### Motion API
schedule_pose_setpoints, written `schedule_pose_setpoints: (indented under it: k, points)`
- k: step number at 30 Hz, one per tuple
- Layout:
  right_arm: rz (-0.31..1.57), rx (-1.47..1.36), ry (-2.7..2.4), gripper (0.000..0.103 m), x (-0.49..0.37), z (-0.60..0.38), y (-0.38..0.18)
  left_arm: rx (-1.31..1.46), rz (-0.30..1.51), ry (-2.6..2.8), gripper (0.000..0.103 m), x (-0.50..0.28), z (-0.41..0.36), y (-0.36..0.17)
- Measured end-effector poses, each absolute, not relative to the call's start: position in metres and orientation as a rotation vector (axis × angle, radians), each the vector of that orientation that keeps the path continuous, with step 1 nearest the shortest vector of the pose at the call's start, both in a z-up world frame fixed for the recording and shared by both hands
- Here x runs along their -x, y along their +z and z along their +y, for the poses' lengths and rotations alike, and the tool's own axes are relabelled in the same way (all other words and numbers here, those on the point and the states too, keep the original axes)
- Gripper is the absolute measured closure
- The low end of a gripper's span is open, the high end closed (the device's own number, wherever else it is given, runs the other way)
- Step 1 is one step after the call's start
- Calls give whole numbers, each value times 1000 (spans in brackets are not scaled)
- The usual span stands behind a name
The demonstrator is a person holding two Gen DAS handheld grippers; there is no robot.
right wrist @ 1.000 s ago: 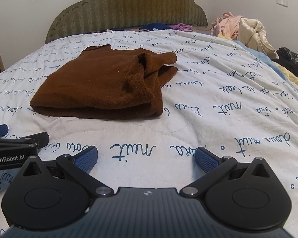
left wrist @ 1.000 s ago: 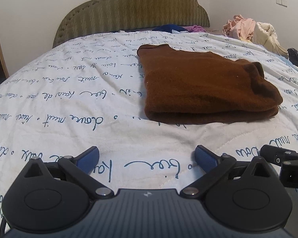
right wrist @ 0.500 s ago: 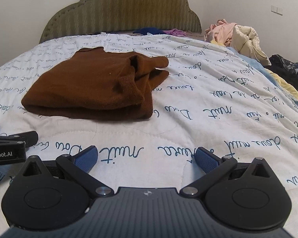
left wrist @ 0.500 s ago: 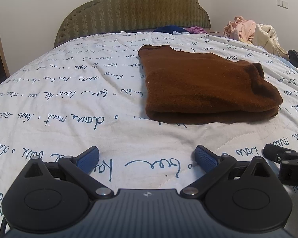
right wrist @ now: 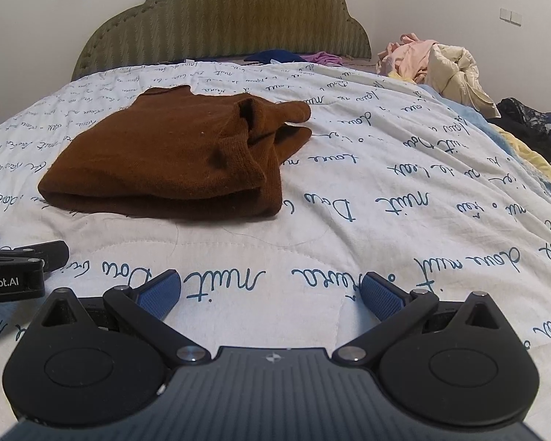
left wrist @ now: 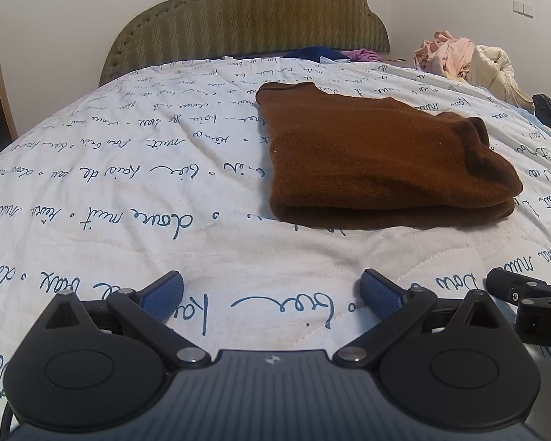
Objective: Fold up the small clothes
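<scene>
Little has moved since a second ago — both tools, left (left wrist: 272, 288) and right (right wrist: 272, 288), hang agape and empty over the bed (left wrist: 128, 191), short of the folded sweater (left wrist: 378, 161) lying ahead — seemingly finished, so fetching another garment likely comes next.

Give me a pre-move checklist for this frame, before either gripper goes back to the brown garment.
1. Left gripper open, nothing between its fingers: ok.
2. Right gripper open, nothing held: ok.
3. Both grippers apart from the brown garment, bare quilt between: ok.
4. Garment folded over, near edge a rounded fold: ok.
5. Right end tidy: not ok; in the right wrist view loose flaps splay out past the stack.
6. Fold finished to final size: cannot tell.
7. Room beside the garment: ok; the clothes pile sits far off at the bed's edge.
</scene>
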State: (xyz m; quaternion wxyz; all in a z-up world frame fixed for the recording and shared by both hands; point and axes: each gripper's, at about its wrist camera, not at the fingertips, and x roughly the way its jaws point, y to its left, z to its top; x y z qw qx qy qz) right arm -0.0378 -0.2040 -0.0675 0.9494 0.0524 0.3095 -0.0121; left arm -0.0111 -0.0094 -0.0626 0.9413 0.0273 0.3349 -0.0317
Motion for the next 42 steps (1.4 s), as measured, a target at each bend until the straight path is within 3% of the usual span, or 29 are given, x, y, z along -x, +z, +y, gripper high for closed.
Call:
schedule_pose_setpoints:
  k: [42]
  points:
    - [636,-120,-20,0,36,-204,-69,-38,684,-60,0,14,-6,-62]
